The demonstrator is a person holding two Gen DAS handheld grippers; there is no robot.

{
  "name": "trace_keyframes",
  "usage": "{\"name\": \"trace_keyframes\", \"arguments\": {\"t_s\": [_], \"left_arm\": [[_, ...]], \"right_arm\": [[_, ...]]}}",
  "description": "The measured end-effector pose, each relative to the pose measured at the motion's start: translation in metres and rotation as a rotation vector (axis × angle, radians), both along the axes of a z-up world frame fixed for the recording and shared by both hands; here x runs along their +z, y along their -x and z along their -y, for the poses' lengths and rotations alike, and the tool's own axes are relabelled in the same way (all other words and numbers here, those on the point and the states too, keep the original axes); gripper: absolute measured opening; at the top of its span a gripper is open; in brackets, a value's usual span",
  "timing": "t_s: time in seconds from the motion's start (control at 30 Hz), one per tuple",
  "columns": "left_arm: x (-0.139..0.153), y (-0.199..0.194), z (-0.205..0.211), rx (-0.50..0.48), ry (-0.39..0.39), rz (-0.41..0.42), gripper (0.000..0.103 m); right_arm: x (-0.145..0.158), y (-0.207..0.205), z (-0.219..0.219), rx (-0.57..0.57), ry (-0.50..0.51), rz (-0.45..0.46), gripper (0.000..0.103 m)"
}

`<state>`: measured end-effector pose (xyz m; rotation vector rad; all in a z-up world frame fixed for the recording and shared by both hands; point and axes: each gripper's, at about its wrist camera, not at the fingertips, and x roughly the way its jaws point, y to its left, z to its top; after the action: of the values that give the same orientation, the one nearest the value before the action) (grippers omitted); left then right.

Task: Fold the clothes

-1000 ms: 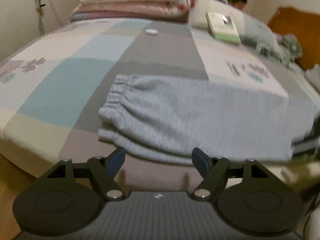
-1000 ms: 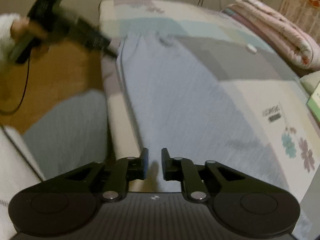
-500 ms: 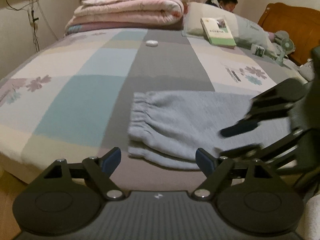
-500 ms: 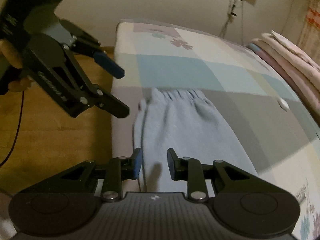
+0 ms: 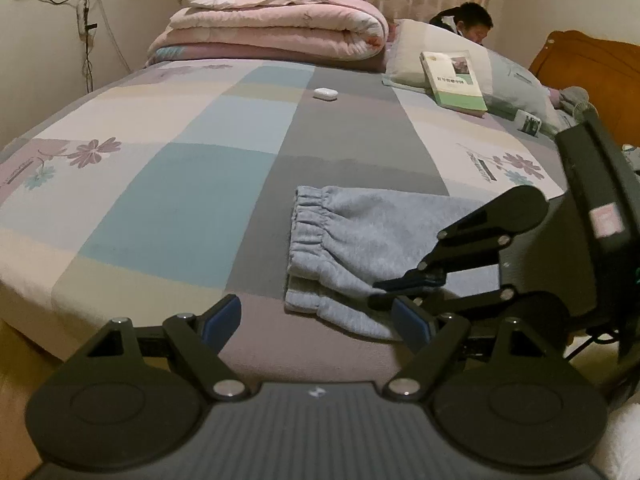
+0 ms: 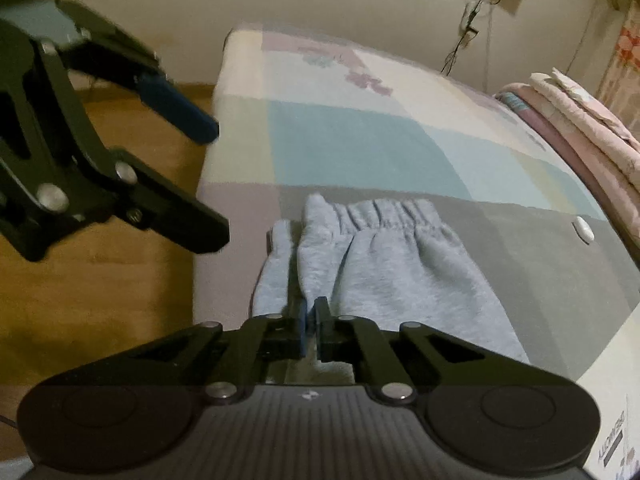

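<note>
Beside the grey trousers [image 5: 360, 240], only the right wrist view shows the right gripper [image 6: 311, 312] clenched on their fabric, while the left gripper [image 5: 316, 316] hangs released

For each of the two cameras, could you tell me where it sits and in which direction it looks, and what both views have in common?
Left wrist: sits on the left gripper, jaws open, at the bed's edge; looks across the bed toward the folded quilt, book and a person beyond the pillow; the right gripper enters from the right.
Right wrist: sits on the right gripper, shut over the grey-blue trousers; looks along them toward the wall; the left gripper shows at left.
Shared: trousers, bed, quilt, small white case.
</note>
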<state>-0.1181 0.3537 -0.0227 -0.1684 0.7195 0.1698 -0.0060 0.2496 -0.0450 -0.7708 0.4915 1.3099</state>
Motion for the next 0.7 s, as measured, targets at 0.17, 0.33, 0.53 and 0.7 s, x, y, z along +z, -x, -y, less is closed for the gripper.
{"name": "trace_keyframes", "arguments": {"t_s": [0.17,0.33,0.53,0.7], "left_arm": [[0.003,0.002,0.000,0.002,-0.003,0.020,0.083],[0.002,0.002,-0.002,0.003,0.001,0.019,0.083],[-0.001,0.003,-0.005,0.015,0.002,0.010,0.083],[-0.002,-0.002,-0.008,0.019,0.006,0.003,0.083]], "right_arm": [[0.015,0.006,0.006,0.029,-0.032,-0.003,0.005],[0.014,0.008,0.010,0.039,-0.017,-0.030,0.005],[0.008,0.016,0.010,0.063,0.008,-0.046,0.005],[0.003,0.014,0.011,0.068,0.043,-0.099,0.012]]}}
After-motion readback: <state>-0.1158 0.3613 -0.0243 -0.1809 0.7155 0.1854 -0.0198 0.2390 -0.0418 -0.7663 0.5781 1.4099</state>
